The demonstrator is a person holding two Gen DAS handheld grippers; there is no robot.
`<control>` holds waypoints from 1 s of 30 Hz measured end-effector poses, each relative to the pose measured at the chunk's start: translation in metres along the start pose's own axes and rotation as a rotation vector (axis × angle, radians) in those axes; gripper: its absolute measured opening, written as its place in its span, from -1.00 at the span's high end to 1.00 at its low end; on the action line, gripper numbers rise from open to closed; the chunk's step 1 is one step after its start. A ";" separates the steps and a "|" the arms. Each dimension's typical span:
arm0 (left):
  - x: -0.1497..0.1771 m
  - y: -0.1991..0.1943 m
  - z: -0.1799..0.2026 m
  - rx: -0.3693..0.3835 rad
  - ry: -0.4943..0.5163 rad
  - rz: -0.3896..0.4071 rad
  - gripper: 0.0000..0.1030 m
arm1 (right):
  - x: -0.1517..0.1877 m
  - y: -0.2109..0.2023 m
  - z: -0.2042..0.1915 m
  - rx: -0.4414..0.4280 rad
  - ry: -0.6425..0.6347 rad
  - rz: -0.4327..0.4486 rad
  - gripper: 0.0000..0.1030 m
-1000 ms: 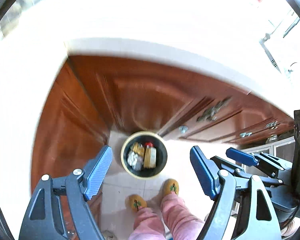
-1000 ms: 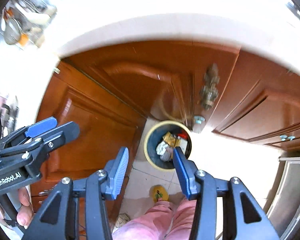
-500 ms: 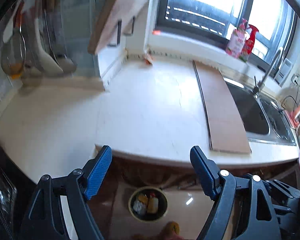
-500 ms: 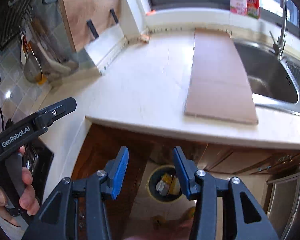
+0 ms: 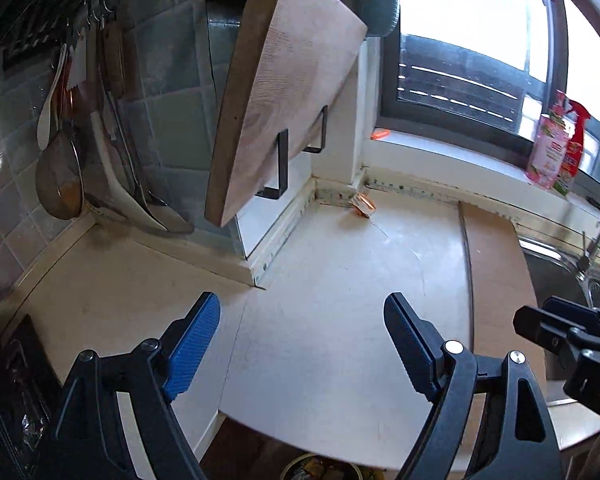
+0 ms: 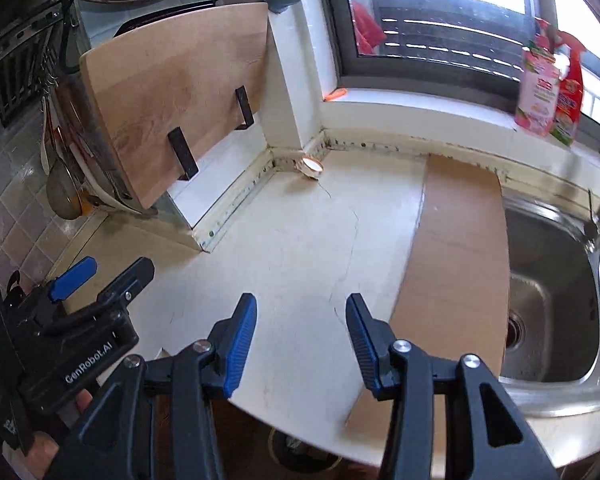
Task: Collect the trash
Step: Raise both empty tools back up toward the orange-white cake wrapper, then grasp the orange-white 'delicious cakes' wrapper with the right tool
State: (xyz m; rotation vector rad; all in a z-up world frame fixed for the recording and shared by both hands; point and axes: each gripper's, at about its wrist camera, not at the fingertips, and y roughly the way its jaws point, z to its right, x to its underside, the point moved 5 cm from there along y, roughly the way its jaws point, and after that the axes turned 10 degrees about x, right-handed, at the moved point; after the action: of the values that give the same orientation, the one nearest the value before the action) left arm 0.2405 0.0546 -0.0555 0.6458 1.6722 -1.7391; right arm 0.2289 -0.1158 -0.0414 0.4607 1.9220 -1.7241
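- Looking thru left wrist cam: left gripper (image 5: 302,320) spread wide, nothing betw fingers, over white counter (image 5: 340,272). Small orange scrap (image 5: 362,204) far back in corner by wall, well apart. Bin rim (image 5: 320,469) peeks under counter edge. Big cutting board (image 5: 284,84) hangs at left; brown board (image 5: 496,276) flat at right. No legible writing here.
- Right wrist cam: right gripper (image 6: 301,322) moderately open, empty. "GenRobot.AI" reads on left gripper (image 6: 72,320). Scrap (image 6: 311,167) in back corner. Sink (image 6: 548,292) right of brown board (image 6: 456,248); spray bottle (image 6: 540,88) label unreadable.
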 end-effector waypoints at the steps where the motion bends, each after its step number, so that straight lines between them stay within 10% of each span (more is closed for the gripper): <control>1: -0.008 0.012 0.001 -0.033 -0.020 0.001 -0.60 | -0.015 0.009 0.001 -0.011 -0.023 0.001 0.09; 12: -0.041 0.138 0.020 -0.279 -0.169 -0.062 -0.60 | -0.143 0.164 0.006 -0.110 -0.243 -0.078 0.09; 19: -0.033 0.202 0.007 -0.414 -0.275 -0.106 -0.50 | -0.154 0.267 -0.011 -0.120 -0.332 -0.127 0.09; 30: -0.037 0.236 -0.019 -0.523 -0.332 -0.114 -0.49 | -0.154 0.323 -0.045 -0.105 -0.456 -0.080 0.09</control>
State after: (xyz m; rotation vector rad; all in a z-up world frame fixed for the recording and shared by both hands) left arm 0.4360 0.0793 -0.1917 0.0207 1.8352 -1.3038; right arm 0.5302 -0.0144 -0.2118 -0.0504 1.7011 -1.5973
